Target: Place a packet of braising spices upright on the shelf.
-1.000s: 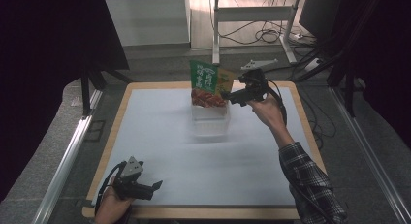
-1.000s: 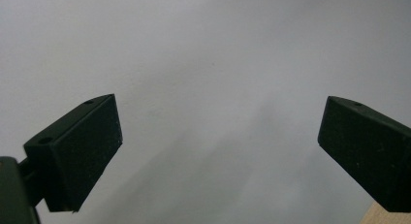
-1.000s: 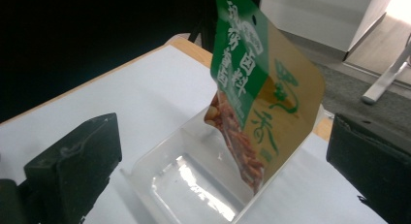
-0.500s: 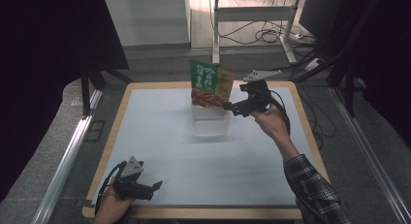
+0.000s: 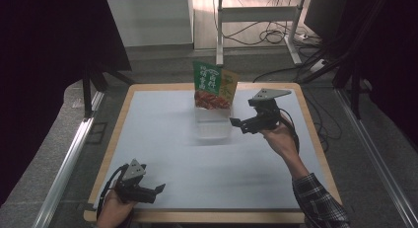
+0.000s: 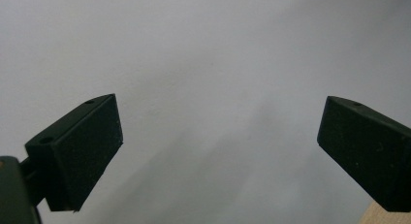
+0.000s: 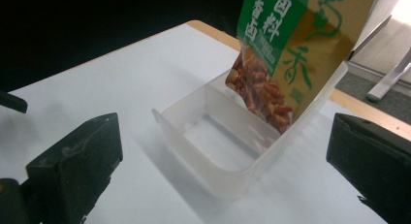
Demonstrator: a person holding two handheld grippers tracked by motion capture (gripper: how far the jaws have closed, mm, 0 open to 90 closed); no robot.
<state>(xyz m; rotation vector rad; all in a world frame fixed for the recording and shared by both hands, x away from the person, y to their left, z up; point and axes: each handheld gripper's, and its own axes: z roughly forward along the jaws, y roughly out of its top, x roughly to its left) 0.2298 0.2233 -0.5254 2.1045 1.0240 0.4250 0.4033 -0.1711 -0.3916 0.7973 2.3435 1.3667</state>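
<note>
A green and tan snack bag (image 5: 214, 91) (image 7: 291, 49) stands upright inside the far end of a clear plastic box (image 5: 213, 126) (image 7: 228, 141) at the table's far middle. Held above the table just right of the box, my right gripper (image 5: 237, 124) is open with nothing between its jaws. In the right gripper view the box lies between and beyond the two black fingers (image 7: 77, 161). Down at the near left corner my left gripper (image 5: 158, 189) is open too, its fingers (image 6: 80, 149) spread over bare white table.
The white table top (image 5: 207, 164) has a wooden rim (image 5: 315, 139). Beyond the far edge are metal desk legs (image 5: 219, 28) and cables on the floor (image 5: 276, 35). Dark panels stand at both sides.
My right gripper has pulled back from the bag, moving nearer and lower to the right of the box. The left gripper has stayed put.
</note>
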